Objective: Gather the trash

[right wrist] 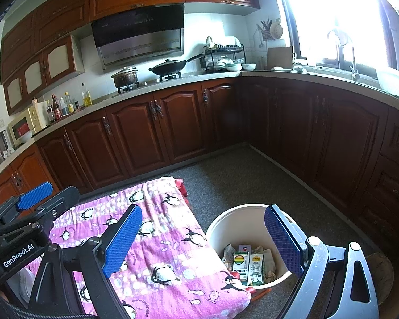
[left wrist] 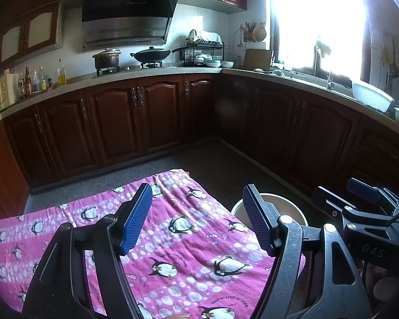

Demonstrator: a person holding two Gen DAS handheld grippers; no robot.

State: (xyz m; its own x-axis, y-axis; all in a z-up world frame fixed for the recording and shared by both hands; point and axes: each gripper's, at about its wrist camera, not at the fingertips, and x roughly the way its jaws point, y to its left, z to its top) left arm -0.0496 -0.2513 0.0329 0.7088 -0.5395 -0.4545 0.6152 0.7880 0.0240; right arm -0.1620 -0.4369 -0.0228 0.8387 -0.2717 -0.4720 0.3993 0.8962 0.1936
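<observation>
My left gripper [left wrist: 197,188] is open above a pink penguin-print cloth [left wrist: 186,239] that covers a low surface, with nothing between its blue pads. Just right of the cloth, a white bucket [right wrist: 223,226] stands on the floor. It holds a green-and-white milk carton [right wrist: 256,268], a colourful carton [right wrist: 240,264] and crumpled wrappers [right wrist: 228,252]. My right gripper [right wrist: 203,208] is open and empty over the gap between cloth and bucket. In the left wrist view the bucket [left wrist: 282,204] is half hidden behind my finger. No loose trash shows on the cloth.
Dark wooden cabinets [right wrist: 173,127] line the far and right walls under a counter with a pot [left wrist: 107,58], a wok [left wrist: 151,54], bottles [left wrist: 40,78] and a dish rack [left wrist: 203,50]. Grey floor [right wrist: 239,180] lies beyond the bucket. A round wooden object [right wrist: 380,268] sits at lower right.
</observation>
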